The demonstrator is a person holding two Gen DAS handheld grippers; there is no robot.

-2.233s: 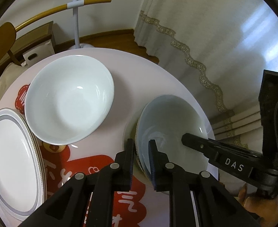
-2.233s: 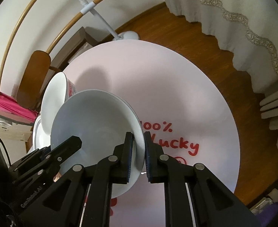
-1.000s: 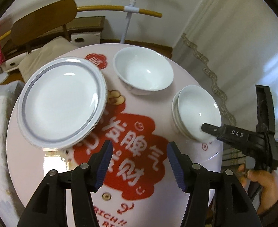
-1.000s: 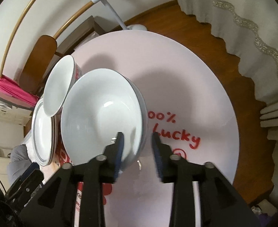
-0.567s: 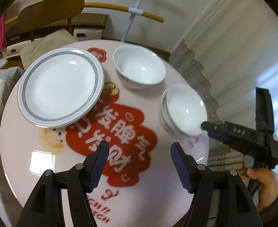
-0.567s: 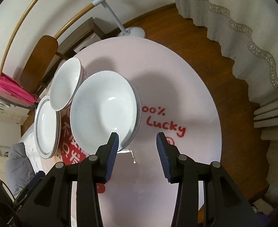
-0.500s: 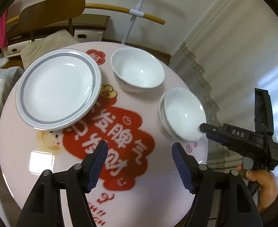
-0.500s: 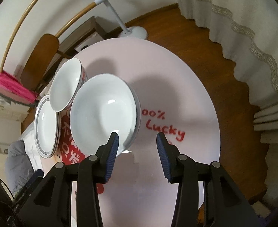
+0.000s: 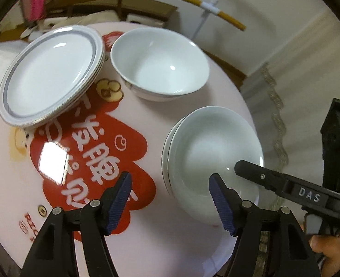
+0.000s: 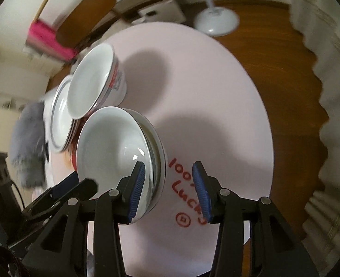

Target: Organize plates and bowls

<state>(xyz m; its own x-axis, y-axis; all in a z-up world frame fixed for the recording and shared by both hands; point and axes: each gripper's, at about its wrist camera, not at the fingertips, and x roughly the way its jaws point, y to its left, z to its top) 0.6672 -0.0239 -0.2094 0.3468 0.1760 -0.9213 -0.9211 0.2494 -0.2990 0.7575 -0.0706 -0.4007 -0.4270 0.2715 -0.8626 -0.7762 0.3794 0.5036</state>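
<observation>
Bowl stack (image 9: pixel 214 152) on table; both claws (image 9: pixel 170 199) (image 10: pixel 167 192) wide, empty

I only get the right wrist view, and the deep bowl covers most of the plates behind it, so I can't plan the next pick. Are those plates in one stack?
Observer: Yes. The left wrist view shows the grey-banded plates as one neat stack with several rims showing, lying next to the deep bowl.
Operator: And the left claw? I only see a black corner of it.
Observer: The left claw is open and holds nothing. It hangs above the table's red print, with its right finger over the near edge of the shallow bowl stack.
</observation>
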